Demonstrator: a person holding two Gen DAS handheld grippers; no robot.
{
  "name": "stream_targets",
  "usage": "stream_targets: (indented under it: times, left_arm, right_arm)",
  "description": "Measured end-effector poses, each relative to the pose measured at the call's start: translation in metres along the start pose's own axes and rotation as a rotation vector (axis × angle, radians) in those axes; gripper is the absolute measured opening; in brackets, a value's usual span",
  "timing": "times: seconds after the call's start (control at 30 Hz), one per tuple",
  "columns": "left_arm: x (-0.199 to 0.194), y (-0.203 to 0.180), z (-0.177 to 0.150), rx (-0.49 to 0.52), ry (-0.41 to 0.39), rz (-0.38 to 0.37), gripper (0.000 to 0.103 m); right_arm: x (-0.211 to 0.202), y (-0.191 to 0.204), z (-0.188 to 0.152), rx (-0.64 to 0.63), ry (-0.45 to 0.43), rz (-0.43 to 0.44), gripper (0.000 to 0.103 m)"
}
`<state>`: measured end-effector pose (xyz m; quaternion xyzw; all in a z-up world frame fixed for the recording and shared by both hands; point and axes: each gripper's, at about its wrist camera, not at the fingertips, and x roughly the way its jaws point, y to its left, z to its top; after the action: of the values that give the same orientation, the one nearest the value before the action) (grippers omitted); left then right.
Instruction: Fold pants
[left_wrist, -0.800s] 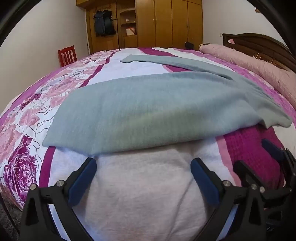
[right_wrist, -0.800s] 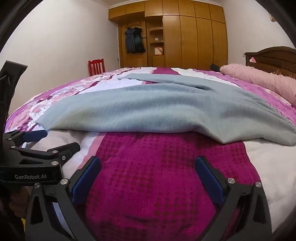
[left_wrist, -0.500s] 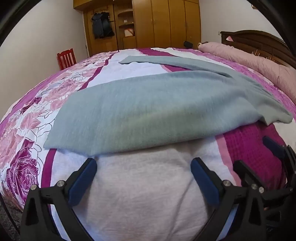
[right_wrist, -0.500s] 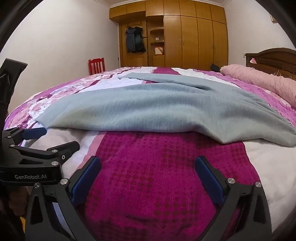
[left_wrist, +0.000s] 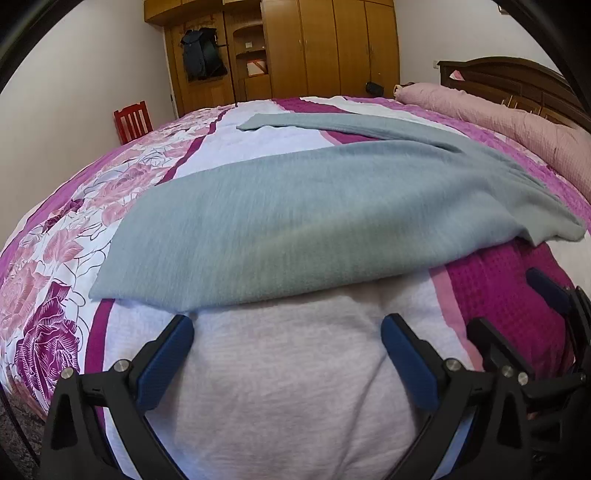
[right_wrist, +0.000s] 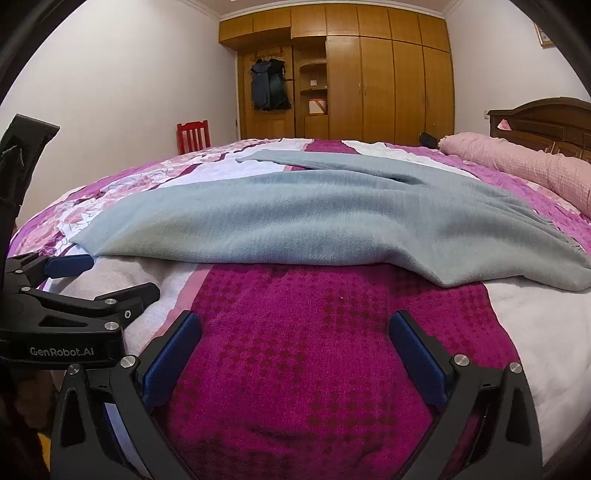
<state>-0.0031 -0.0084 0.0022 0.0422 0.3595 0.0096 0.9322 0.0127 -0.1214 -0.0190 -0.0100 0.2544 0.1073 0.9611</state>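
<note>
Nearest, at the bottom of each view, the left tongs and right tongs gape wide, empty, above the bed. Beyond them the grey pants lie flat, long axis left-right: waist right, one leg angling to the upper left.

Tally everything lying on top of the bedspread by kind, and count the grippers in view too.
Grey pants: 1
Pink bolster pillow: 1
Small dark object at the far edge, too small to identify: 1
Grippers, both open and holding nothing: 2, left gripper and right gripper
Total: 5
</note>
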Motion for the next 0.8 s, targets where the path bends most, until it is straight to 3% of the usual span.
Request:
stream_targets:
  times: [0.8]
  left_arm:
    - [0.0009, -0.0017, -0.0010, 0.009, -0.018, -0.006, 0.103]
  right_arm:
    - [0.0025, 0.0008, 0.0055, -0.003, 0.017, 0.002, 0.103]
